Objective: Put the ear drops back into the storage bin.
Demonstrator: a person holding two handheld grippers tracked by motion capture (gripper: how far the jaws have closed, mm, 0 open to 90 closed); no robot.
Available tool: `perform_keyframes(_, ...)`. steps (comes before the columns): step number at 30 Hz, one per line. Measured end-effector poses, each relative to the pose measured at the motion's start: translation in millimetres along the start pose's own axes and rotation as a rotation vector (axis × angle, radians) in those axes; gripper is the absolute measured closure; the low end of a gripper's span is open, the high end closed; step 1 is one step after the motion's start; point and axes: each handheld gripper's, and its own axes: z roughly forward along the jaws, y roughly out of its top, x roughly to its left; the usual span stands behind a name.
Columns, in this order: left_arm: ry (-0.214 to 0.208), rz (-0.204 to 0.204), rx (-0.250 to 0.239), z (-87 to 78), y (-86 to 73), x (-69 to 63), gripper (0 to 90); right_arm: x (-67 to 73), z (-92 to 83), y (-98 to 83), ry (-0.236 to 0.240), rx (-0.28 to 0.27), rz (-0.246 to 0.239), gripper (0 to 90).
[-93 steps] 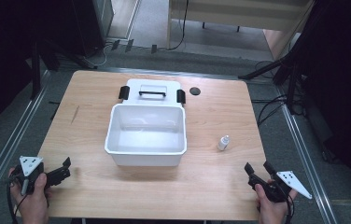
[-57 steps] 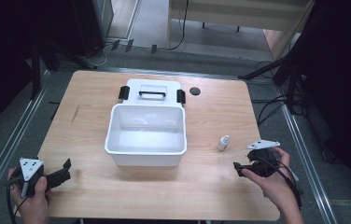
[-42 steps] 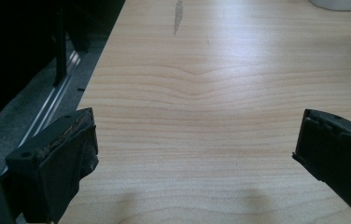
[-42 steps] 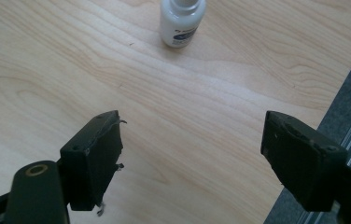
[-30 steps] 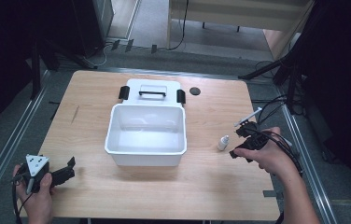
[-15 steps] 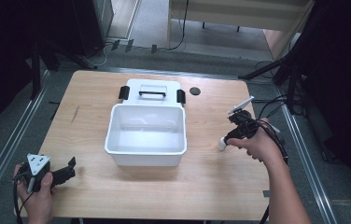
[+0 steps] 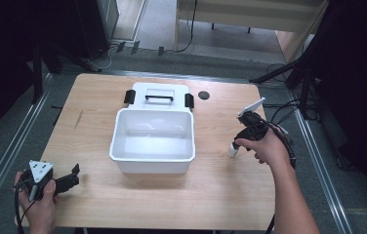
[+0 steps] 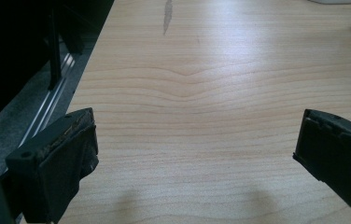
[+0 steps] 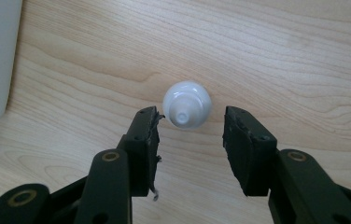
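Right hand-held gripper [image 9: 190,123] is held released above a small white bottle [image 9: 186,104], which is stood upright on the bench [image 7: 220,195] between its parted jaws, untouched, just beside the white bin [image 7: 152,158]. Left hand-held gripper [image 8: 194,154] is kept released over bare wood.

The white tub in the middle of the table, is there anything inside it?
The white tub looks empty: the high view shows its bare white floor. Its near wall hides the strip of floor just behind it.
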Motion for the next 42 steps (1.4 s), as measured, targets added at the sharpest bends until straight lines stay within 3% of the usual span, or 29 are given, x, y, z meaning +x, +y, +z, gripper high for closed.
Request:
perform_keyframes(10, 0.002, 0.000, 0.001, 0.0, 0.0, 0.1, 0.0, 5.3, 9.8, 6.0, -0.034, 0.012, 0.025, 63.4)
perform_keyframes(21, 0.001, -0.002, 0.000, 0.0, 0.0, 0.4, 0.0, 6.4, 13.4, 6.2, -0.028, 0.014, 0.034, 71.9)
perform_keyframes(30, 0.004, 0.002, -0.002, -0.1, 0.0, 0.1, 0.0, 13.9, -1.3, 0.5, -0.056, 0.017, -0.050, 72.7)
perform_keyframes(42, 0.011, 0.009, -0.004, -0.3, 0.0, -0.9, 0.0, 41.3, -39.7, -5.5, -0.066, -0.001, -0.142, 72.8)
